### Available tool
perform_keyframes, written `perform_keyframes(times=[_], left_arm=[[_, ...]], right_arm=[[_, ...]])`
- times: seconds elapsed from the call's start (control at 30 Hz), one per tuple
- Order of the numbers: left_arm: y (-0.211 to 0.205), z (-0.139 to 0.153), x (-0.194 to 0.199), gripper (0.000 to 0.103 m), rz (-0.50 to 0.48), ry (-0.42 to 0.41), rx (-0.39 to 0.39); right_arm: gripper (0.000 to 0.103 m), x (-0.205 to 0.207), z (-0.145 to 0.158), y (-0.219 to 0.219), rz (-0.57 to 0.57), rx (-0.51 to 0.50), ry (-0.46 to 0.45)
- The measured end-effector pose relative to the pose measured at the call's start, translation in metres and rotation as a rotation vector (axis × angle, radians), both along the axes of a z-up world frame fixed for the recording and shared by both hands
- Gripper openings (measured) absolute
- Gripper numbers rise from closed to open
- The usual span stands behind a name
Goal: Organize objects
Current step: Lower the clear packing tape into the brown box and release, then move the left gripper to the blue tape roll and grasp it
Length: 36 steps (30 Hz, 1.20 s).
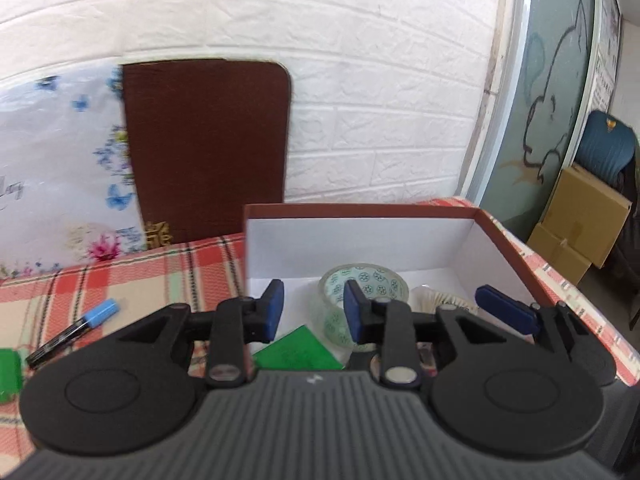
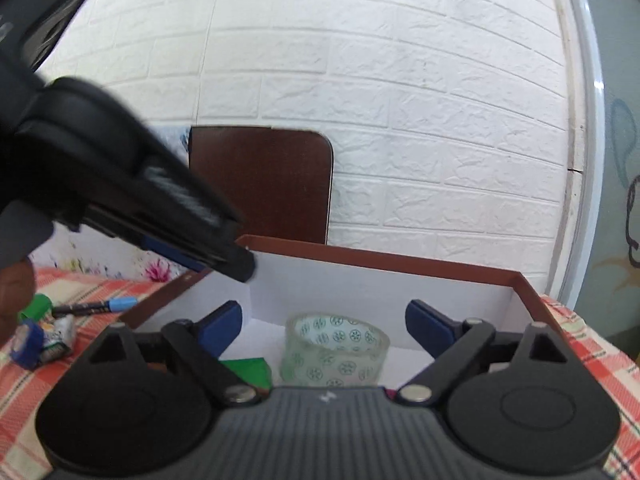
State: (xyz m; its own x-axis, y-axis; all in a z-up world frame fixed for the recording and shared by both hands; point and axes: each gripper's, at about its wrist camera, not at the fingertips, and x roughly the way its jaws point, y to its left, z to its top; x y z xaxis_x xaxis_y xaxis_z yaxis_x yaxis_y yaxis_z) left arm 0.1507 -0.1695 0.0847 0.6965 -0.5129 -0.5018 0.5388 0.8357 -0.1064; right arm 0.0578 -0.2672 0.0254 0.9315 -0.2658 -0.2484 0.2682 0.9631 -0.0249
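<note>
Over the open box (image 2: 400, 270), which sits at the right end of the checked tablecloth (image 1: 120, 280), both grippers hover with nothing in them. The right gripper (image 2: 324, 326) has its blue pads spread wide, one to each side of the roll of clear patterned tape (image 2: 336, 350) that stands on the white floor of the box. The left gripper (image 1: 310, 312) is parted less widely, its pads apart above the near left part of the box, holding nothing; in its own view a third blue pad (image 1: 506, 308) shows farther right, belonging to the other tool. Seen from the right wrist, the left gripper's dark body (image 2: 120, 184) reaches in from the upper left, its tip over the box's left rear corner.

Beside the tape, toward the box's near left, lies a green card (image 1: 296, 350). A pale ribbed round thing (image 1: 440, 300), partly hidden, lies to the right of the tape.

Outside the box, on the cloth toward its left edge, lie a black marker with a blue cap (image 1: 76, 326), a green object (image 2: 38, 306) and some small wrapped items (image 2: 44, 340), too blurred to name. A brown board (image 1: 208, 148) leans against the white brick wall (image 1: 360, 60) behind.
</note>
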Motion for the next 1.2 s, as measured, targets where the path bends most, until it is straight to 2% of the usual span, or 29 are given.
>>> perform_keyframes(times=[0.1,0.2,0.37,0.47,0.57,0.6,0.63,0.73,0.8,0.87,0.97,1.0,1.03,1.2], left_arm=[[0.043,-0.004,-0.011,0.040,0.064,-0.005,-0.017],[0.103,-0.016,-0.012,0.040,0.198,0.028,-0.002],[0.209,-0.052,-0.007,0.039,0.454,0.149,-0.003],[0.251,-0.079,-0.009,0.041,0.558,0.175,0.050],[0.282,-0.110,-0.012,0.041,0.613,0.210,0.069],[0.289,-0.116,-0.015,0.041,0.615,0.197,0.049],[0.293,-0.119,-0.025,0.046,0.601,0.140,0.031],[0.278,-0.126,-0.035,0.054,0.569,0.043,0.103],[0.274,-0.125,-0.033,0.054,0.559,0.028,0.117],[0.280,-0.126,-0.032,0.055,0.553,0.030,0.090],[0.287,-0.127,-0.032,0.058,0.546,0.037,0.052],[0.286,-0.128,-0.032,0.058,0.545,0.035,0.052],[0.285,-0.128,-0.033,0.058,0.546,0.033,0.054],[0.283,-0.128,-0.034,0.059,0.547,0.033,0.056]], right_arm=[[0.092,-0.018,0.007,0.006,0.036,0.043,-0.039],[0.093,-0.025,0.014,0.032,0.121,0.038,-0.045],[0.090,-0.007,0.006,0.086,0.288,0.016,0.066],[0.087,0.011,-0.005,0.120,0.380,0.014,0.140],[0.080,0.033,-0.015,0.148,0.431,0.043,0.220],[0.078,0.041,-0.017,0.154,0.438,0.054,0.241],[0.076,0.048,-0.019,0.162,0.443,0.058,0.259],[0.075,0.069,-0.023,0.188,0.457,0.013,0.274],[0.075,0.084,-0.026,0.207,0.482,-0.047,0.278],[0.076,0.101,-0.035,0.228,0.491,-0.139,0.292],[0.073,0.118,-0.051,0.245,0.494,-0.211,0.337],[0.062,0.121,-0.056,0.249,0.490,-0.233,0.359],[0.061,0.120,-0.059,0.249,0.486,-0.246,0.355],[0.061,0.097,-0.049,0.230,0.461,-0.143,0.384]])
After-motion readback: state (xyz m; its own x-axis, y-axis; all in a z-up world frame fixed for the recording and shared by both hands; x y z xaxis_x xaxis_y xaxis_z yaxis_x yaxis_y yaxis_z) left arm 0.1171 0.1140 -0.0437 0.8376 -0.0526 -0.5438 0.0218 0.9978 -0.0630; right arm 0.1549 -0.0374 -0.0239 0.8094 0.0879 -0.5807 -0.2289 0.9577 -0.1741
